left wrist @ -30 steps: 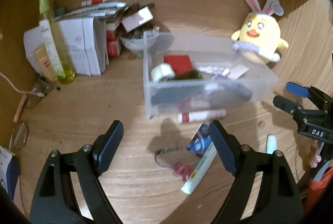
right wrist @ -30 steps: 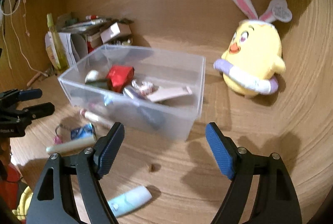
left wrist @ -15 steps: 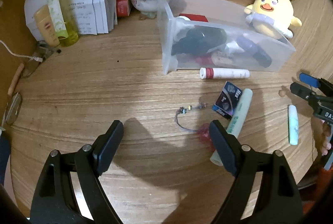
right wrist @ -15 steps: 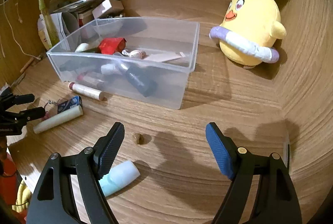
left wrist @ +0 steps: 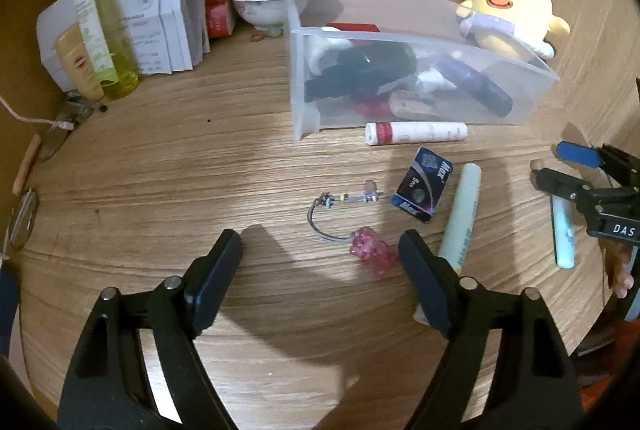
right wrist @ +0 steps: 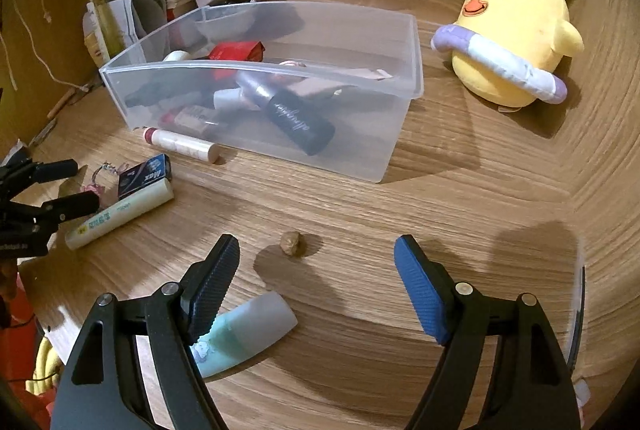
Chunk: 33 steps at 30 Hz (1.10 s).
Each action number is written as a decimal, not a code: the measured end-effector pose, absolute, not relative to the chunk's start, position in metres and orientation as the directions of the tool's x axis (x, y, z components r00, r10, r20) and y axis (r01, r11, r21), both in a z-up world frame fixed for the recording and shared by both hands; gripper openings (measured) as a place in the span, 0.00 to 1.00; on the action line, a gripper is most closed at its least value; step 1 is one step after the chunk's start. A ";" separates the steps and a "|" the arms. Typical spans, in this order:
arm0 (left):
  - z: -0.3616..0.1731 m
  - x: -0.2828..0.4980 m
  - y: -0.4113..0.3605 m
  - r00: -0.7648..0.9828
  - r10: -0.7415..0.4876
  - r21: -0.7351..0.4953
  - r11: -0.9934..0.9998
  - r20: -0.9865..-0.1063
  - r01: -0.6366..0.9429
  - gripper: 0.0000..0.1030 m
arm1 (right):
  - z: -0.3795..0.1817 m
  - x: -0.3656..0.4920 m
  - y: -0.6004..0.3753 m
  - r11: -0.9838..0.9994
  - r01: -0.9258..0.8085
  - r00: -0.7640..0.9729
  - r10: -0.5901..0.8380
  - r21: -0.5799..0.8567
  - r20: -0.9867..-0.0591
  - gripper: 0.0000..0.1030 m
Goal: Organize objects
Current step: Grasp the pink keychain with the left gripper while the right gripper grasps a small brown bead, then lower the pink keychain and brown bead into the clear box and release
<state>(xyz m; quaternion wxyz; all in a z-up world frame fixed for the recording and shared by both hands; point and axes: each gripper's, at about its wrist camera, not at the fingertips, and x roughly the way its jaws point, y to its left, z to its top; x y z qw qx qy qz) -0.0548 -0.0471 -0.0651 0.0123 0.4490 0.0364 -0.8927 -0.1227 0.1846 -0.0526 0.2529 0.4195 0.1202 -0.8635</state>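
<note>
A clear plastic bin [right wrist: 280, 86] sits toward the far side of the table [right wrist: 460, 230] and already holds a dark tube, a red box and other small toiletries, so it appears to be the collecting place for the task. The things not yet sorted lie loose on the table just near of the bin: a white stick with a red cap [left wrist: 416, 132] almost against its near wall, a dark battery pack [left wrist: 423, 188], a pale green tube [left wrist: 460, 218] beside the pack, a pink charm on a cord [left wrist: 370, 256], and a mint-coloured tube [right wrist: 244, 334]. A small brown nut-like object [right wrist: 291, 243] lies alone in the open. A yellow chick plush [right wrist: 516, 30] stands to the right of the bin, apart from it.

The left hand-held gripper [left wrist: 320, 266] hangs over the table with its jaws spread wide, holding nothing, the pink charm lying just inside its right finger. The right hand-held gripper [right wrist: 318, 272] is likewise wide and empty; the mint-coloured tube lies partly beneath its left finger, whether touching cannot be told.
</note>
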 end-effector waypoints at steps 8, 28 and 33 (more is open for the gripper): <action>-0.063 -0.052 -0.046 -0.623 0.022 -0.069 -0.996 -0.782 0.051 0.48 | -0.056 -0.124 0.181 -0.838 0.545 -0.507 -0.340 0.010 -0.792 0.34; -0.038 -0.042 -0.047 -0.695 -0.005 -0.075 -0.994 -0.719 0.084 0.26 | -0.029 -0.120 0.181 -0.827 0.560 -0.549 -0.412 0.046 -0.727 0.12; -0.019 -0.042 -0.045 -0.727 -0.012 -0.074 -0.994 -0.687 0.086 0.26 | -0.018 -0.116 0.174 -0.805 0.588 -0.550 -0.467 0.076 -0.692 0.12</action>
